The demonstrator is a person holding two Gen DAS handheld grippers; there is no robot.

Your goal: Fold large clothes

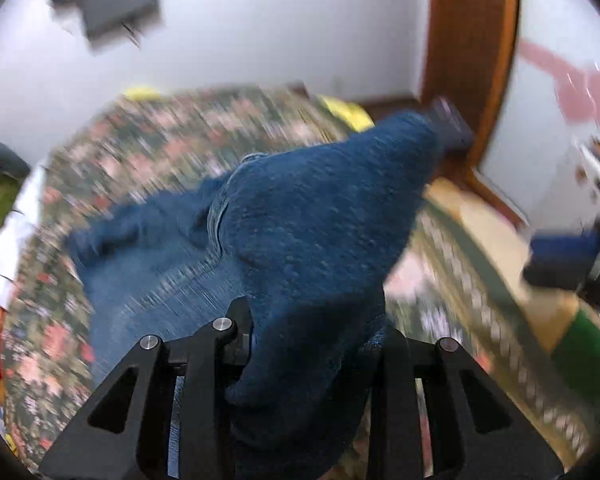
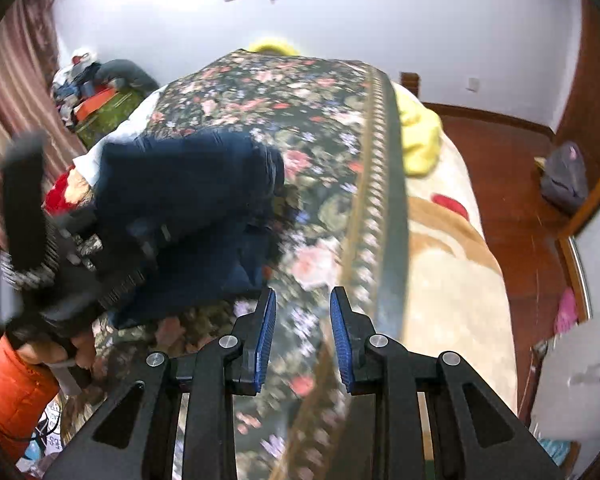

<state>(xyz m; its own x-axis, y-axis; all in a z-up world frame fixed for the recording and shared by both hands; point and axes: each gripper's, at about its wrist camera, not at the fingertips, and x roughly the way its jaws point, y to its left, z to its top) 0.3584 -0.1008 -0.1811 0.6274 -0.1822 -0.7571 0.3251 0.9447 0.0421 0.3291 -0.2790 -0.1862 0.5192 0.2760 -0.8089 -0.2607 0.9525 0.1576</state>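
The left tongs (image 1: 316, 344) are clamped on a fold of the blue jeans (image 1: 284, 220), and the denim fills the gap between the black fingers. From this grip the jeans run away forward and to the left, with their long axis lying across the floral blanket (image 1: 180, 140) on the bed (image 2: 452, 280).

The right tongs (image 2: 303, 340) are narrowly apart and hold nothing; only the blanket shows between the blue pads (image 2: 268, 340). In the right wrist view the jeans (image 2: 188, 184) lie to the left and a little ahead of these tongs, not touching them, near the left edge of the bed. The person's left hand (image 2: 48, 356), in an orange sleeve (image 2: 12, 384), holds its gripper just there.

So the left hand is nearer. The right tongs probably must travel left to take a second point on the cloth, but the pictures are blurred, so which end of the jeans is free I cannot tell.
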